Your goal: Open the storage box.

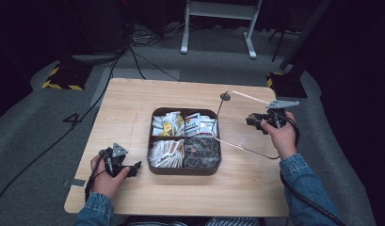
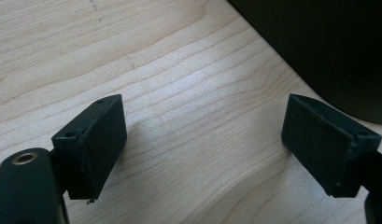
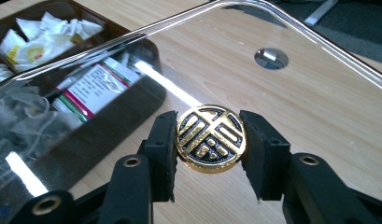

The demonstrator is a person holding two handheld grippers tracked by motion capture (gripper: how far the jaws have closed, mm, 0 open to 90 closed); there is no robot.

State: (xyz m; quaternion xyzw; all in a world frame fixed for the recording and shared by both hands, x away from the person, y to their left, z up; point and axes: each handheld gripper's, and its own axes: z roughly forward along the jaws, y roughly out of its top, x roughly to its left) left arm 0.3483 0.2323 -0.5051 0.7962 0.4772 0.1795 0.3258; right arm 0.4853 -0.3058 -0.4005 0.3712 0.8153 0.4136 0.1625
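A dark brown box [image 1: 184,172] with several compartments sits mid-table, holding white sachets [image 1: 167,125], paper sticks [image 1: 165,153] and grey tea bags [image 1: 202,153]. Its clear lid [image 1: 249,96] is off the box and held tilted to the right of it. My right gripper [image 1: 253,121] is shut on the lid's round gold-and-black knob [image 3: 211,139], one pad on each side. In the right gripper view the lid's edge [image 3: 132,36] arcs over the box's corner [image 3: 146,100]. My left gripper [image 1: 132,169] rests open on the wood left of the box, nothing between its pads [image 2: 97,144].
A small grey round disc [image 1: 225,96] is set in the tabletop behind the box, seen through the lid [image 3: 271,58]. The wooden table [image 1: 129,103] stands on grey carpet, with cables [image 1: 133,56] and a white frame's legs [image 1: 249,42] beyond its far edge.
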